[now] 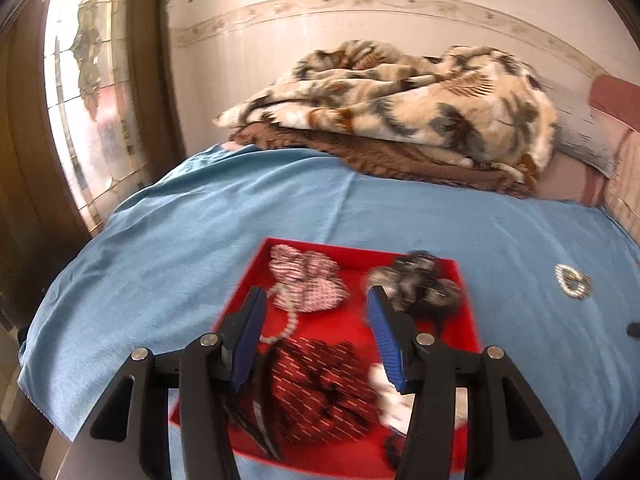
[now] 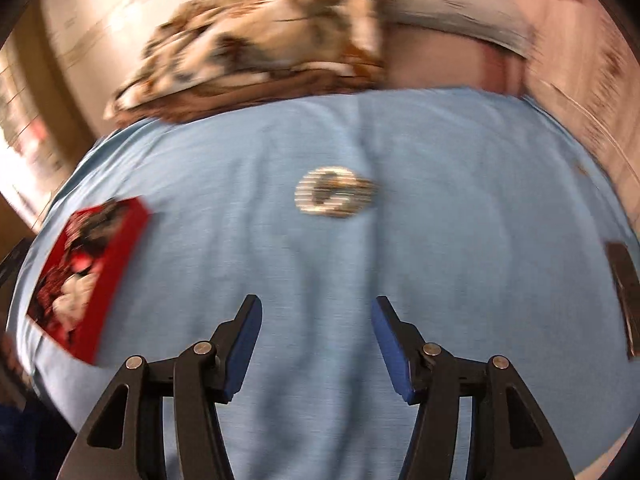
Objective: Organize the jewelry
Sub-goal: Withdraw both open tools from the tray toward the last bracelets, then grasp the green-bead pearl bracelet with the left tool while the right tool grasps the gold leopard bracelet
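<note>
A red tray (image 1: 466, 320) lies on the blue cloth (image 1: 200, 220) and holds fabric scrunchies: a pink-white one (image 1: 308, 284), a grey-black one (image 1: 416, 280) and a dark red one (image 1: 324, 392), plus a bead bracelet (image 1: 286, 326). My left gripper (image 1: 316, 300) hovers open above the tray with nothing between its blue pads. A sparkly round brooch (image 1: 573, 280) lies on the cloth to the tray's right. In the blurred right wrist view the brooch (image 2: 334, 192) sits ahead of my open, empty right gripper (image 2: 316, 308), and the red tray (image 2: 120, 256) is at the left.
A folded patterned blanket (image 1: 392, 112) is piled at the far side of the bed against the wall. A dark flat object (image 2: 624, 292) lies at the cloth's right edge. A door with patterned glass (image 1: 84, 100) stands on the left.
</note>
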### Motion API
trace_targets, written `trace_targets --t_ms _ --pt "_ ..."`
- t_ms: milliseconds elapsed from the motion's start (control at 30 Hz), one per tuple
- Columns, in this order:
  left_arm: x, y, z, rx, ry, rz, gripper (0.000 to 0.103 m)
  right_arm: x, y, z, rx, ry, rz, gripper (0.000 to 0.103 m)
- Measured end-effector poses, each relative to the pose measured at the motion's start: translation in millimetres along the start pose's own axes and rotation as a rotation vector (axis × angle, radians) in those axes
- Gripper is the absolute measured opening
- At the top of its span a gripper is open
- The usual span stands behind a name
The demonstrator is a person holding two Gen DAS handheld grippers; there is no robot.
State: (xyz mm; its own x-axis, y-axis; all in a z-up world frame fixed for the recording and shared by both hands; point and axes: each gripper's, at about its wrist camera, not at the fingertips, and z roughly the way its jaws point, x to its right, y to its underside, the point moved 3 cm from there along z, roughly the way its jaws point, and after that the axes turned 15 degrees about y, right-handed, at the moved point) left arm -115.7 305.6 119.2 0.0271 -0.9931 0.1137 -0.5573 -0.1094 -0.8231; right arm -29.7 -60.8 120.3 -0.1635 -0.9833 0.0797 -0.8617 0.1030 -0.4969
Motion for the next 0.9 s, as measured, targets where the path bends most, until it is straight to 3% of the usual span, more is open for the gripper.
trace_targets --t_ms 200,300,400,567,633,700,833,900 --pt "58.6 -2.3 -22.2 -0.015 0.105 0.089 0.055 36.9 -11.3 23.4 -0.005 0.005 0.075 0.061" --pt "90.7 -6.6 -20.9 -0.040 0.176 0.113 0.057 33.7 -21.6 36.0 0.009 -0.019 0.074 0.061" --pt "120.6 -8.9 -12.0 -0.067 0.235 0.134 0.057 21.9 -37.4 52.3 0.011 -0.056 0.067 0.053" --pt "156.1 -5.5 15.3 -0.133 0.276 0.140 0.057 -1.9 -62.2 80.7 0.002 -0.093 0.040 0.047" --pt "163.8 -5.1 25.9 -0.154 0.285 0.128 0.057 -8.4 -69.1 96.7 -0.015 -0.089 0.031 0.042" --pt "170.1 -7.5 39.5 -0.176 0.292 0.109 0.057 -10.0 -70.3 110.4 -0.046 -0.103 0.025 0.017" --pt "182.3 -12.6 69.1 -0.220 0.305 0.072 0.057 3.9 -66.6 114.2 -0.061 -0.173 0.071 0.011" --pt "188.8 -14.0 85.9 -0.249 0.312 0.053 0.057 13.9 -63.2 111.0 -0.066 -0.156 0.079 0.003"
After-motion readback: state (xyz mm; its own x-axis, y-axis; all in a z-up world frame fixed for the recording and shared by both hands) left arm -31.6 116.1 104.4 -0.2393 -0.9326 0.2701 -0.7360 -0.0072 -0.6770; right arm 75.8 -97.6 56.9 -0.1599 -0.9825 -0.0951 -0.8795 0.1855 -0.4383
